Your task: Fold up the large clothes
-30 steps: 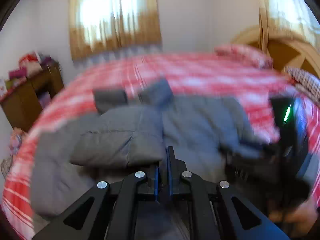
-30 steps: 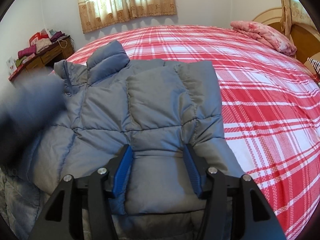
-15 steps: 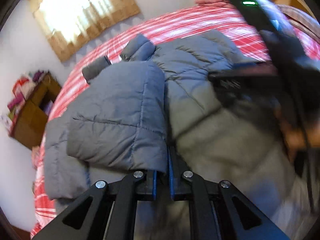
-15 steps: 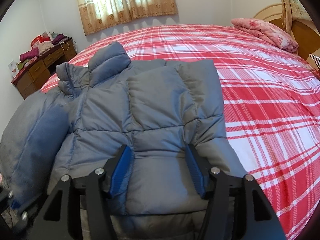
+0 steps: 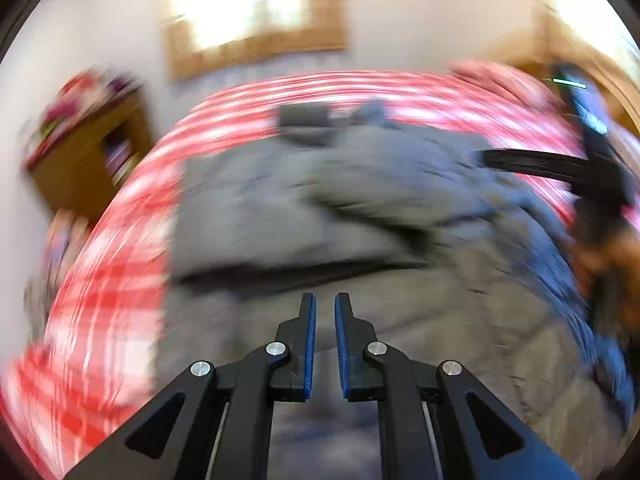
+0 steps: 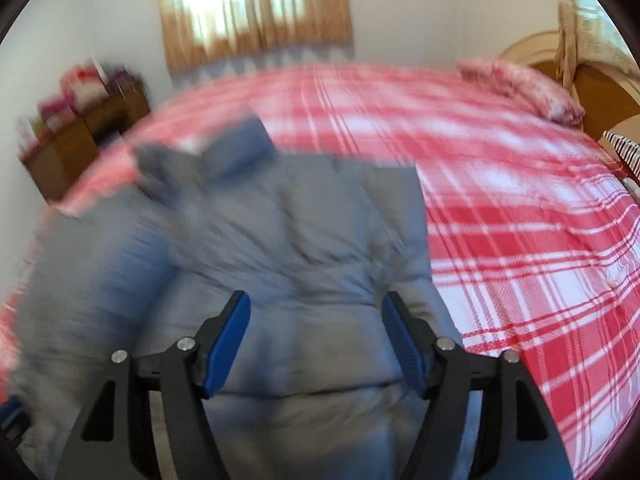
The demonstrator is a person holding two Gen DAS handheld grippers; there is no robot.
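A grey puffer jacket (image 5: 320, 208) lies on the red plaid bed (image 5: 112, 264), both sleeves folded in over its front. It also shows in the right wrist view (image 6: 304, 248). My left gripper (image 5: 325, 308) hovers over the jacket's lower part, its jaws a narrow gap apart with nothing between them. My right gripper (image 6: 316, 312) is wide open and empty just above the jacket's lower part. The right gripper also shows in the left wrist view (image 5: 592, 168) at the far right. Both views are motion-blurred.
A wooden cabinet (image 6: 80, 144) with piled items stands left of the bed. A curtained window (image 6: 256, 8) is on the far wall. A pink pillow (image 6: 524, 88) and wooden headboard (image 6: 592, 84) are at the right. Bare plaid bedspread (image 6: 520, 208) lies right of the jacket.
My left gripper has let go of the left sleeve, which now lies folded over the jacket, and its jaws have parted slightly. My right gripper stays open and has shifted a little.
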